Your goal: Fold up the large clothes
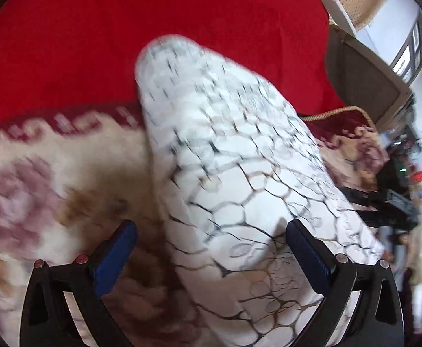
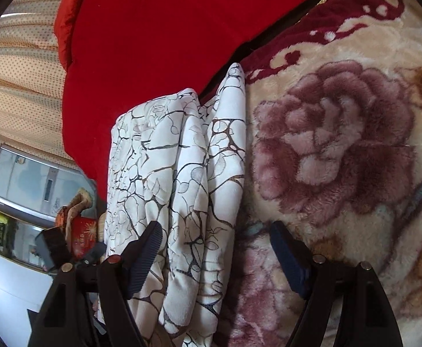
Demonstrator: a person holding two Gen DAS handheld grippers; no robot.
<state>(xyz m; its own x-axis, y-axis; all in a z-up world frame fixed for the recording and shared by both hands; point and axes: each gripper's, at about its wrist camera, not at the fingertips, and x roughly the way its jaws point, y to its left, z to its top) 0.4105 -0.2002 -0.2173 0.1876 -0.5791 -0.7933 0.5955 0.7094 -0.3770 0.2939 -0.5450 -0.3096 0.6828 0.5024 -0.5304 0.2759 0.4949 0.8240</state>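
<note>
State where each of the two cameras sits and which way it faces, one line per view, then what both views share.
Left wrist: on the left gripper, facing down along open jaws at the white patterned garment on the floral blanket; both fingers show.
Right wrist: on the right gripper, facing along open jaws at the garment's bunched folds; both fingers show.
Shared: garment, floral blanket, red cloth.

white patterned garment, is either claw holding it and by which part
Neither holds it. The white patterned garment lies between the spread fingers of the left claw and the right claw, both open, on the floral blanket.
</note>
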